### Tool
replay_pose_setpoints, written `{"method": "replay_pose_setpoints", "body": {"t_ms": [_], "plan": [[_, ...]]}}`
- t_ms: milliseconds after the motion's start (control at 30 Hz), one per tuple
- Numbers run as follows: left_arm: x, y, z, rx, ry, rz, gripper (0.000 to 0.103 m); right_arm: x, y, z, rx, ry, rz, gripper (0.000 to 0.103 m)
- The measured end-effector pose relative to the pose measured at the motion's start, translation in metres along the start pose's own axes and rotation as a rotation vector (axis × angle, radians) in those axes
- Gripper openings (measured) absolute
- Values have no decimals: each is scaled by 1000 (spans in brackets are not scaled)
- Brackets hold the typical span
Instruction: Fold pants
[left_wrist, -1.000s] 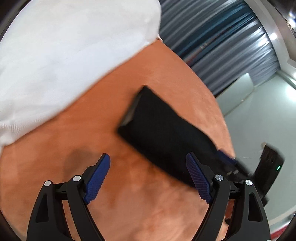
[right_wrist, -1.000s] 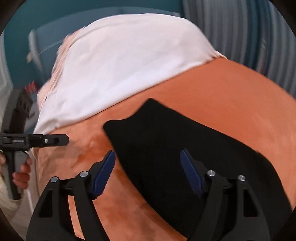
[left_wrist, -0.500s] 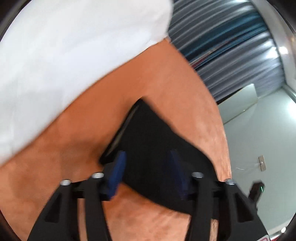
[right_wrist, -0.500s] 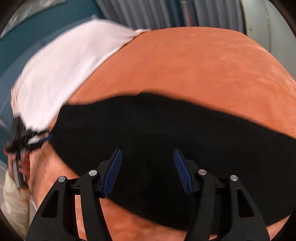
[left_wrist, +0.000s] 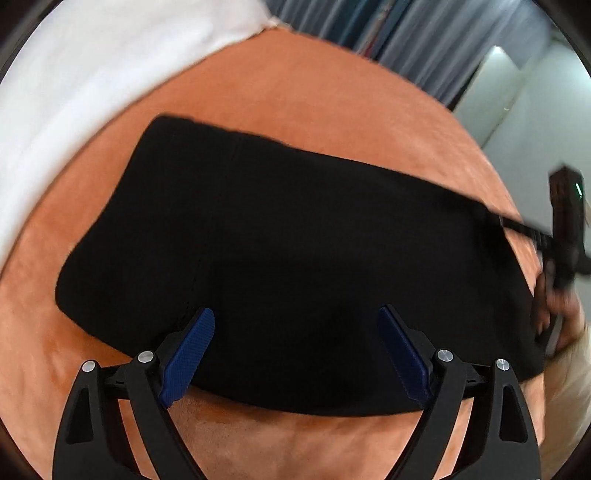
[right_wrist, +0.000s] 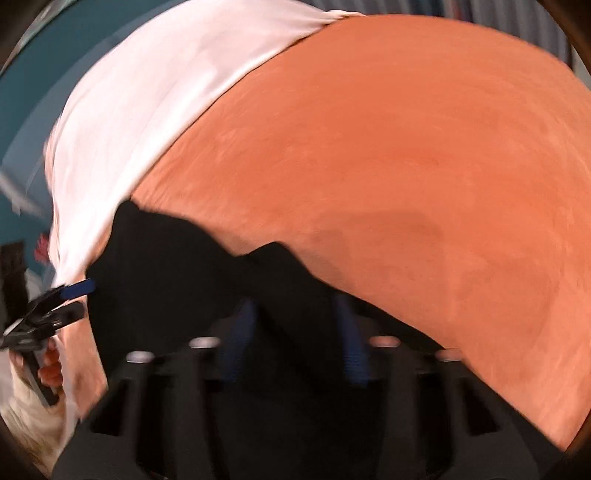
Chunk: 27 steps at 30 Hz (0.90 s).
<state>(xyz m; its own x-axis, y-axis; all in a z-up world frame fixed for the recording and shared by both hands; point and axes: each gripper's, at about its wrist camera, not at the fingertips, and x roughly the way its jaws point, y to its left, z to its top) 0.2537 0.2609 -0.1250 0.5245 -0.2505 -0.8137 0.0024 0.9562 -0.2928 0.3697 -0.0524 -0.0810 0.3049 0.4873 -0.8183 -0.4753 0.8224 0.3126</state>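
Both grippers have closed in on the black pants (left_wrist: 295, 266) since a second ago; cloth that lay well ahead of the pads now fills the lower half of each view.

Left wrist view, left to right: white sheet (left_wrist: 92, 74) across the upper left, then orange cover (left_wrist: 332, 92) running under everything. Pants lie flat on the cover, a wide dark slab across the middle. Left gripper (left_wrist: 295, 350) low over the near edge of the cloth, jaws spread wide and opening, blue pads (left_wrist: 188, 354) well apart with only flat fabric showing between them, nothing pinched. Far right, the right gripper's black body (left_wrist: 565, 229) at the pants' end, a hand (left_wrist: 554, 306) below it.

Right wrist view, left to right: the left gripper's blue-tipped finger (right_wrist: 74, 290) at the far left edge, fingers of a hand (right_wrist: 50, 365) under it; white sheet above; pants bunched into a raised ridge at lower centre; orange cover to the right. Right gripper (right_wrist: 295, 339) blurred by motion, jaws closing, dark cloth between the pads; pads seem to press on the ridge, though the blur leaves that uncertain.
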Motion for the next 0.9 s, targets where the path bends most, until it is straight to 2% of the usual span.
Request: {"method": "replay_pose_setpoints", "body": {"t_ms": [100, 167, 267, 300, 367, 400, 433, 467, 500, 567, 600, 667, 733, 800, 833, 900], "plan": [[2, -13, -7, 83, -4, 80, 87, -16, 2, 4, -12, -130, -44, 11], [5, -16, -10, 132, -9, 125, 87, -4, -12, 14, 54, -135, -108, 15], [0, -18, -16, 146, -23, 142, 87, 6, -16, 24, 135, -112, 4, 21], [-2, -16, -16, 139, -26, 138, 87, 6, -12, 27, 139, -120, 26, 41], [-1, -14, -16, 132, -32, 133, 87, 22, 0, 34, 108, -92, -2, 71], [4, -21, -14, 135, -35, 137, 87, 33, 6, 33, 84, -49, -12, 59], [3, -19, -16, 138, -38, 142, 88, 40, 11, 33, 54, -9, -20, 39], [2, -22, -19, 146, -43, 150, 88, 58, 20, 31, 3, 36, -73, 38], [-1, -20, -23, 150, -48, 155, 88, 65, 24, 33, -27, 27, -119, 35], [-9, -14, -31, 155, -60, 156, 88, 68, 21, 47, 18, -6, -137, 23], [-3, -19, -25, 152, -65, 153, 88, 63, 20, 55, 61, -42, -155, 9], [-1, -19, -26, 148, -77, 146, 88, 39, 17, 66, 127, -171, -209, 14], [-6, -14, -32, 142, -94, 135, 88, 7, 20, 55, 189, -262, -154, 18], [-17, -5, -44, 131, -109, 122, 88, -8, 32, 35, 156, -246, -58, 18], [-22, -1, -49, 127, -116, 117, 88, -10, 46, 15, 115, -206, 4, 17], [-23, 0, -52, 122, -120, 110, 88, -1, 62, -11, 59, -130, 37, 17]]}}
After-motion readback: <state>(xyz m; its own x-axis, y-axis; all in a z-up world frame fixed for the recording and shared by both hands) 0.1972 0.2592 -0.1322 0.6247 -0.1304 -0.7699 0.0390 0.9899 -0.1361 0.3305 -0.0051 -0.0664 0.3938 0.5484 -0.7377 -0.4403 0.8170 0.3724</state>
